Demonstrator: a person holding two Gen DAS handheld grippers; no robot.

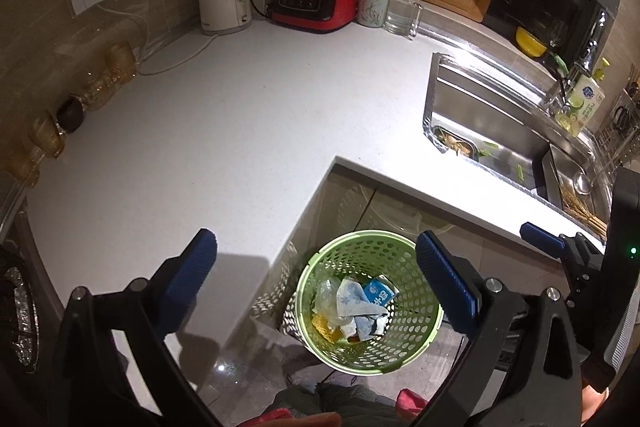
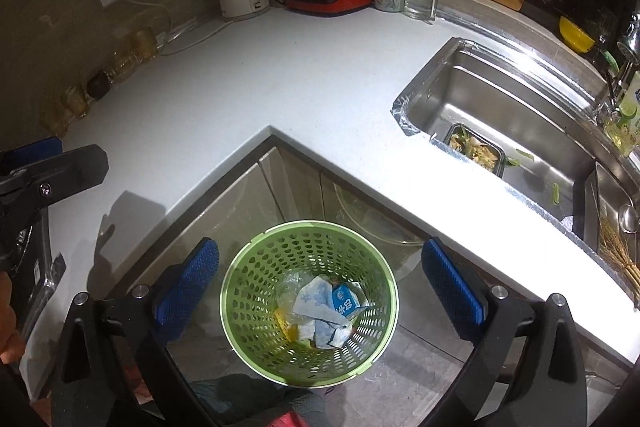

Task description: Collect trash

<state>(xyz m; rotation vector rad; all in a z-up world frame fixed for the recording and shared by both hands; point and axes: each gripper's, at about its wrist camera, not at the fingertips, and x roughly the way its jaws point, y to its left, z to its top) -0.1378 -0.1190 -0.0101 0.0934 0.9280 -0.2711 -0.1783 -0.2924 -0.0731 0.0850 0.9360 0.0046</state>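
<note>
Counter: white L-shaped countertop (image 2: 248, 99) looks bare of trash.
Trash: it lies in your green basket (image 2: 256, 307) on the floor below.
Tools: your left gripper (image 1: 316, 291) and right gripper (image 2: 320, 287) both gape wide, empty.
Leftover: food tray (image 2: 476, 149) sits in the sink (image 2: 520, 99).
Risk: reaching there, you could spill scraps or clip the rim.
</note>
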